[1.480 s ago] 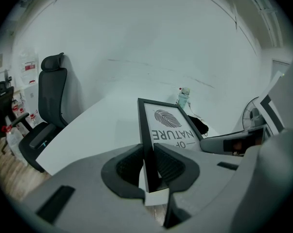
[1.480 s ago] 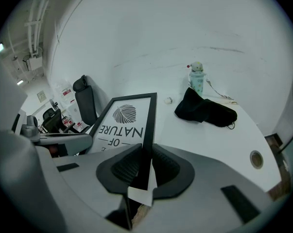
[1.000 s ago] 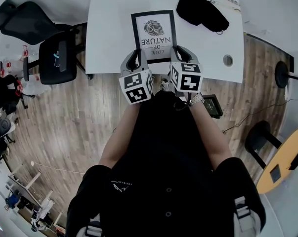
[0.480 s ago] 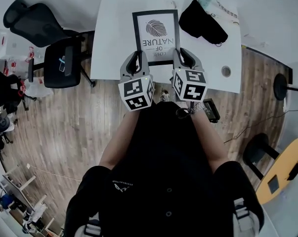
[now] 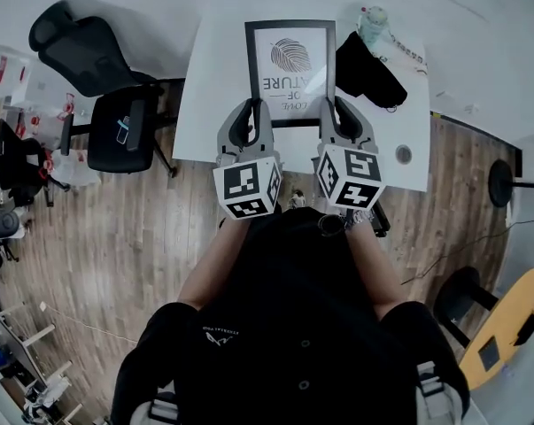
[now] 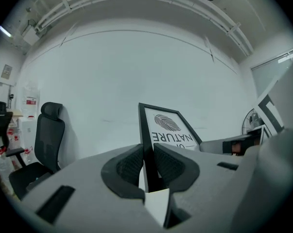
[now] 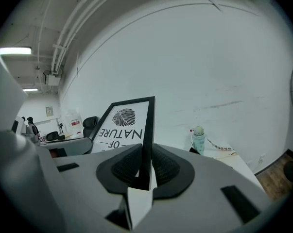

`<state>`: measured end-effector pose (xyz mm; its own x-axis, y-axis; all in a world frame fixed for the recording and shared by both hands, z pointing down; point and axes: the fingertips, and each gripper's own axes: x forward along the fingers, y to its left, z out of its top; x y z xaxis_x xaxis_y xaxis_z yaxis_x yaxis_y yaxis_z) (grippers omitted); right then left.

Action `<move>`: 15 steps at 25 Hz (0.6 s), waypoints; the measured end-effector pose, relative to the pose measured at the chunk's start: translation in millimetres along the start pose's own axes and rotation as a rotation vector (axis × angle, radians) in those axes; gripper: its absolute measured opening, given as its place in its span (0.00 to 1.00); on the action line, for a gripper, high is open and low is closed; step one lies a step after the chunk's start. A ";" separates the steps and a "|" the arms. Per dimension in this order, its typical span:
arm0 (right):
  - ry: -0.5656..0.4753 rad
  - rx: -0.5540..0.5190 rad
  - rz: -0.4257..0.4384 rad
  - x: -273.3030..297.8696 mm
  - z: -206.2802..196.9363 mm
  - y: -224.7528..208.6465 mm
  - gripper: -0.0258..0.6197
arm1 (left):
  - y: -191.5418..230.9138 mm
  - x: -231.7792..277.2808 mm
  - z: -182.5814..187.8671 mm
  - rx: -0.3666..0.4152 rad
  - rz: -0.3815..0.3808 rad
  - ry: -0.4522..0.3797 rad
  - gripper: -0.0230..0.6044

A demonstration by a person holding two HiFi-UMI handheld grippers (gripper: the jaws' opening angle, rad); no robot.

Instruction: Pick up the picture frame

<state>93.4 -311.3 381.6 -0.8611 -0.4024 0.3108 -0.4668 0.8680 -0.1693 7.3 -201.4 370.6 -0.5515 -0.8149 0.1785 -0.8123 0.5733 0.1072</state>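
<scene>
The left gripper (image 6: 148, 155) is clamped on the left edge of the picture frame (image 5: 291, 65). The black edge is squeezed between its two pads. The right gripper (image 7: 145, 163) pinches the right edge the same way. The frame shows a leaf and some upside-down words. It is over the white table (image 5: 205, 104) and looks lifted off the top, but from above that is hard to be sure of. A black bag (image 5: 368, 65) and a small bottle (image 5: 371, 20) are just to its right.
</scene>
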 end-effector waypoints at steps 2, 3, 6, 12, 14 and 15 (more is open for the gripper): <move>-0.036 0.001 0.000 -6.0 14.7 2.2 0.14 | -2.2 -3.3 14.2 0.003 -0.006 -0.033 0.15; -0.054 -0.003 -0.001 -8.8 21.6 2.8 0.14 | -3.5 -4.4 20.8 0.003 -0.011 -0.049 0.15; -0.112 -0.034 -0.011 -17.1 43.4 6.0 0.14 | -6.8 -8.0 41.9 0.014 -0.022 -0.103 0.15; -0.214 -0.081 -0.017 -33.7 80.4 13.2 0.14 | -13.1 -18.8 78.0 0.052 -0.029 -0.211 0.15; -0.243 -0.090 -0.017 -40.8 87.2 16.4 0.14 | -14.3 -24.6 85.4 0.059 -0.034 -0.233 0.15; -0.256 -0.094 -0.016 -43.8 90.4 18.2 0.14 | -14.4 -27.1 88.4 0.061 -0.035 -0.242 0.15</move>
<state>104.4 -304.1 280.4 -0.8822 -0.4665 0.0641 -0.4704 0.8793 -0.0751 17.2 -195.2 277.8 -0.5460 -0.8353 -0.0643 -0.8378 0.5439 0.0485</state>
